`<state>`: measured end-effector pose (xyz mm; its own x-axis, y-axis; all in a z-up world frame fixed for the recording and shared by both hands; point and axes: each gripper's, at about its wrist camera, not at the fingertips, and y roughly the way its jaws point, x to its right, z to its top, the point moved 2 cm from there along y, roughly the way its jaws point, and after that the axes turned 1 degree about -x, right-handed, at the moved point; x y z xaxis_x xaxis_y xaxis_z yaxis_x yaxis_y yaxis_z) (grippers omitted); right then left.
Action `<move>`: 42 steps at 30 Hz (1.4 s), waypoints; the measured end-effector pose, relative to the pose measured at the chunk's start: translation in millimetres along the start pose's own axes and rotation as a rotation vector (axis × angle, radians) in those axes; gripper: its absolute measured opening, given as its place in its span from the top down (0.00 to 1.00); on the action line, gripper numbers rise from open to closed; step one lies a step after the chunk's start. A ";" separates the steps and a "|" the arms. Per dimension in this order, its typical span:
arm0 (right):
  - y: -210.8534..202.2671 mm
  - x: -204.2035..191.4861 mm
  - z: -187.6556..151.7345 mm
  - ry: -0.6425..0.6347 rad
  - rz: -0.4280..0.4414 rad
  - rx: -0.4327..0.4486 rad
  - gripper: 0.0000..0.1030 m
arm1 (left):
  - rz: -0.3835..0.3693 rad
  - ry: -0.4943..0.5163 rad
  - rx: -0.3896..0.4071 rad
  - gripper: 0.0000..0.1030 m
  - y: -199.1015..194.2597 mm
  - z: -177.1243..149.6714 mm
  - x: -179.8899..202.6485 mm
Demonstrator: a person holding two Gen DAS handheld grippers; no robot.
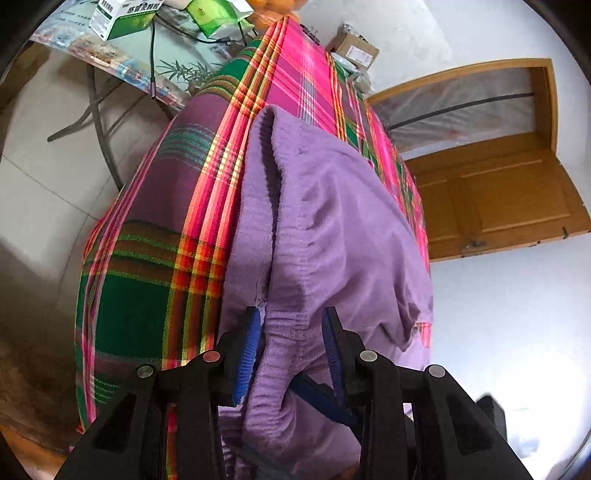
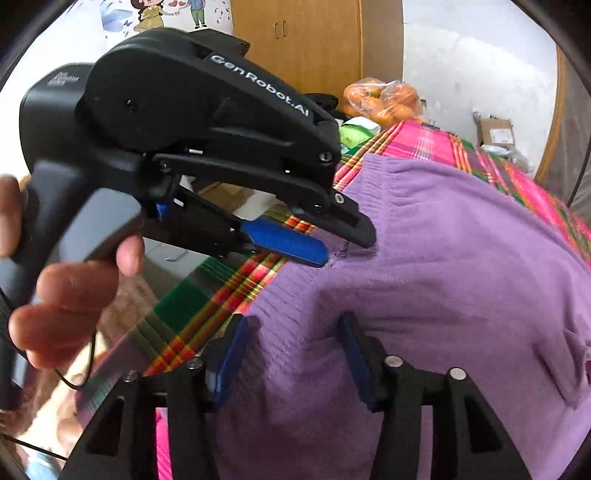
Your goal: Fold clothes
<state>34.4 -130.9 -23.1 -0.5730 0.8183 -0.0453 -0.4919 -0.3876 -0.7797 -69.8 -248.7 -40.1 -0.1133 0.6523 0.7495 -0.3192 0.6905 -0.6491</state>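
Observation:
A purple knit garment (image 1: 332, 221) (image 2: 443, 258) lies on a table covered with a pink and green plaid cloth (image 1: 147, 295) (image 2: 184, 306). My left gripper (image 1: 291, 332) is shut on a bunched ribbed edge of the garment near the cloth's left side. The right wrist view shows it from the side (image 2: 345, 251), pinching a small ridge of knit, with a person's hand (image 2: 66, 295) on its handle. My right gripper (image 2: 291, 347) is open just over the near part of the garment. Purple knit shows in the gap between its blue pads (image 2: 229, 354), and they do not press on it.
At the table's far end are green and white boxes (image 1: 122, 18), a bag of oranges (image 2: 384, 99) and a cardboard box (image 1: 356, 50). A wooden door (image 1: 498, 192) is on the right and a wardrobe (image 2: 303, 48) stands behind. Tiled floor (image 1: 44, 166) lies left of the table.

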 end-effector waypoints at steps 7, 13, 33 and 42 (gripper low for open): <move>-11.7 24.9 -10.7 0.091 -0.006 0.012 0.80 | 0.002 -0.002 0.001 0.66 -3.3 -3.3 -4.9; -27.4 30.8 -11.8 0.122 0.013 0.062 0.82 | 0.002 -0.015 0.001 0.66 -4.1 -3.2 -5.1; -21.4 41.1 0.5 0.187 0.164 0.096 0.82 | -0.116 -0.088 -0.087 0.67 30.4 27.3 0.1; -10.3 37.0 15.3 0.179 0.180 0.088 0.83 | -0.079 -0.046 -0.037 0.96 25.5 43.4 1.7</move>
<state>8.3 -103.2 -7.2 -0.5348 0.7921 -0.2941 -0.4523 -0.5624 -0.6922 -118.9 -243.6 -49.8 -0.1324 0.5811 0.8030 -0.2938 0.7507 -0.5917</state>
